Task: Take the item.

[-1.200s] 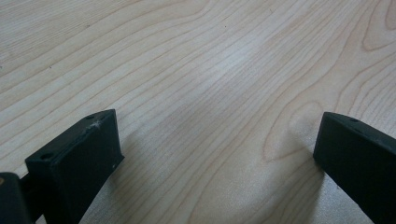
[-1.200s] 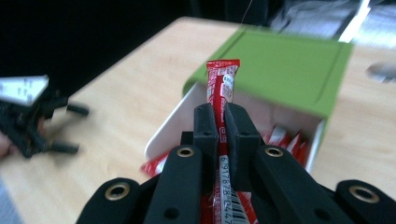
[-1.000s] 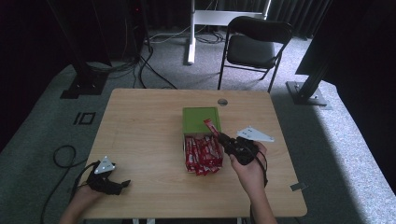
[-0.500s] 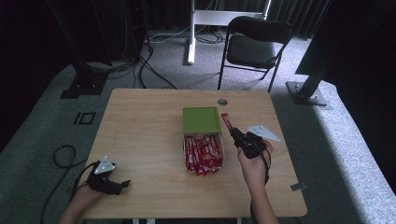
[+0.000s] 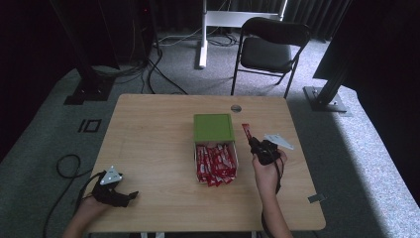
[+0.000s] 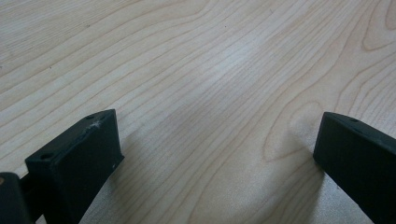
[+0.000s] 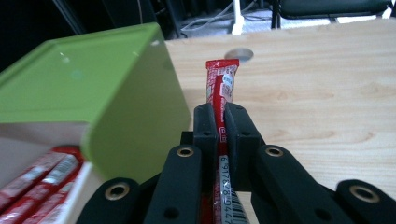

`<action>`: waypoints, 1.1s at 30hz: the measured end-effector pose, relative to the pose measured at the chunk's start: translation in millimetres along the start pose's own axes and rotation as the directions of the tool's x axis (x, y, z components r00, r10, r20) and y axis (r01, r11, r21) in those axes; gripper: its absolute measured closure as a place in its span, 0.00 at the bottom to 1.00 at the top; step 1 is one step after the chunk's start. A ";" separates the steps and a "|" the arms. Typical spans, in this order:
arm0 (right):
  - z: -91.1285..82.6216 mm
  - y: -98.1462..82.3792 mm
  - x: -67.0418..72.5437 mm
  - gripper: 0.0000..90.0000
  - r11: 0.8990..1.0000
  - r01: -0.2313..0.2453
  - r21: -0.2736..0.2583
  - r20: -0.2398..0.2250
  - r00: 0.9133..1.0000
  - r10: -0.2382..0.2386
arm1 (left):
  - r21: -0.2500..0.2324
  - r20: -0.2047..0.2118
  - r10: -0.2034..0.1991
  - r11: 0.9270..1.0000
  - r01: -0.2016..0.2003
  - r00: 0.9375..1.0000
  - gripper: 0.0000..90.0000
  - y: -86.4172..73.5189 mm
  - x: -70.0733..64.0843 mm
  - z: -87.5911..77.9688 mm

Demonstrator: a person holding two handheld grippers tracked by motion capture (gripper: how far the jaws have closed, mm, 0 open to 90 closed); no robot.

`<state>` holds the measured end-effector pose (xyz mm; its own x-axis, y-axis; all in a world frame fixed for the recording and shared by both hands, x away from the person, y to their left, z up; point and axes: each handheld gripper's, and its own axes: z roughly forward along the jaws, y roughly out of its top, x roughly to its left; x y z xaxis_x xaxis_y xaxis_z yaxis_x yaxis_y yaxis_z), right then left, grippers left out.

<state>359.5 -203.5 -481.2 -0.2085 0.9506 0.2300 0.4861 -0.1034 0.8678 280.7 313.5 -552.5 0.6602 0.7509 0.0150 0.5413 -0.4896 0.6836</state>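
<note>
A white box (image 5: 216, 163) with an upright green lid (image 5: 213, 127) stands mid-table and holds several red stick packets (image 5: 215, 162). My right gripper (image 5: 252, 140) is just right of the box, low over the table, shut on one red stick packet (image 5: 245, 130) that juts out beyond the jaws. In the right gripper view the packet (image 7: 221, 88) is pinched between the fingertips (image 7: 243, 126), with the green lid (image 7: 88, 88) close on the left. My left gripper (image 5: 130, 197) rests at the table's near left corner, open, its fingers (image 6: 79, 154) over bare wood.
The wooden table (image 5: 158, 124) has a round grommet (image 5: 236, 108) behind the box. A folding chair (image 5: 270, 49) stands beyond the far edge. Cables and stand bases lie on the carpet around the table.
My right gripper has carried the red packet from above the box's right edge out to the right and down toward the table. The left gripper has stayed put.
</note>
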 end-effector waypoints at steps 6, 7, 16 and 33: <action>18.1 -12.4 -6.1 0.94 0.999 -0.019 0.033 0.032 0.999 0.018 | 0.000 0.000 0.000 1.000 0.000 1.000 0.02 0.0 0.0 0.0; 20.3 -13.9 -6.8 0.94 0.999 -0.017 0.041 0.036 0.999 0.015 | 0.000 0.000 0.000 1.000 0.000 1.000 0.02 0.0 0.0 0.0; 43.6 -32.8 -10.5 0.94 0.993 -0.046 0.110 0.048 0.998 0.040 | 0.000 0.000 0.000 1.000 0.000 1.000 0.02 0.0 0.0 0.0; 59.7 -42.5 -15.5 0.92 0.978 -0.074 0.195 0.037 0.997 0.068 | 0.000 0.000 0.000 1.000 0.000 1.000 0.02 0.0 0.0 0.0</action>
<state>392.8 -196.3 -547.9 -0.1435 0.9516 0.2719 0.6560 -0.1143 0.7461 280.7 313.5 -552.5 0.6603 0.7508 0.0151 0.5411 -0.4896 0.6837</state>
